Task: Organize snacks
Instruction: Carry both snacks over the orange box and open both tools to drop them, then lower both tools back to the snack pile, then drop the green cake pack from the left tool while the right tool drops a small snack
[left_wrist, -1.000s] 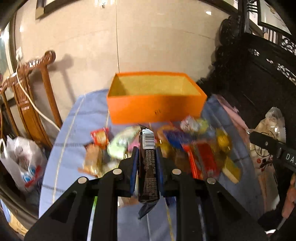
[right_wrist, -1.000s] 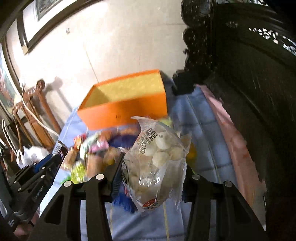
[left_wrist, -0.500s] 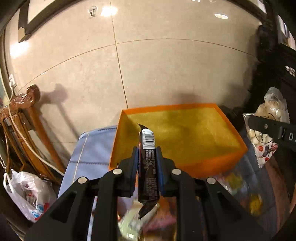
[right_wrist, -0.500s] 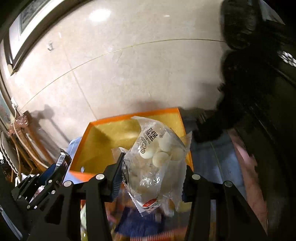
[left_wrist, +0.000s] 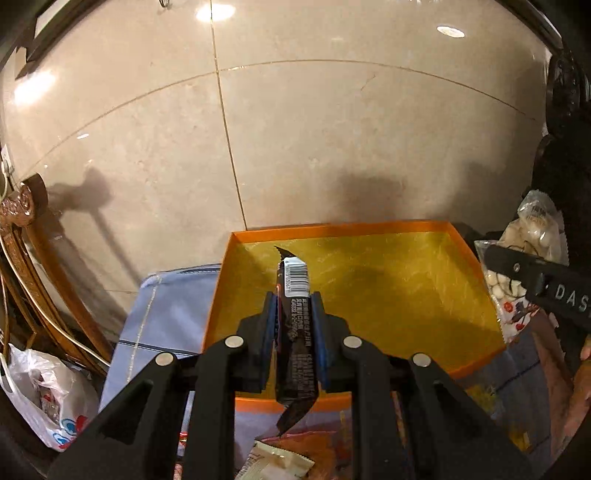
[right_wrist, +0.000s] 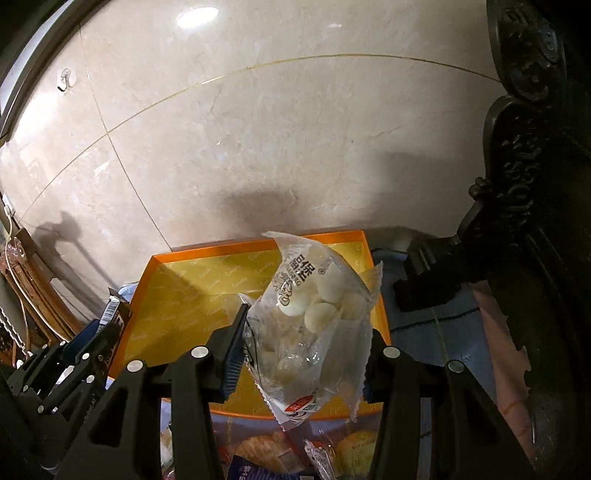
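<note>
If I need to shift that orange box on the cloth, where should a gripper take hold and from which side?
Probably the near wall of the orange box, from above. It is open-topped, its walls thin and upright, so one finger can go inside and one outside. Both grippers are occupied: the left gripper holds a dark snack bar, the right gripper a clear bag of white balls.

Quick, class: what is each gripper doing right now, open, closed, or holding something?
Left gripper: closed on a dark snack bar.
Right gripper: closed on a clear bag of white round snacks.
</note>
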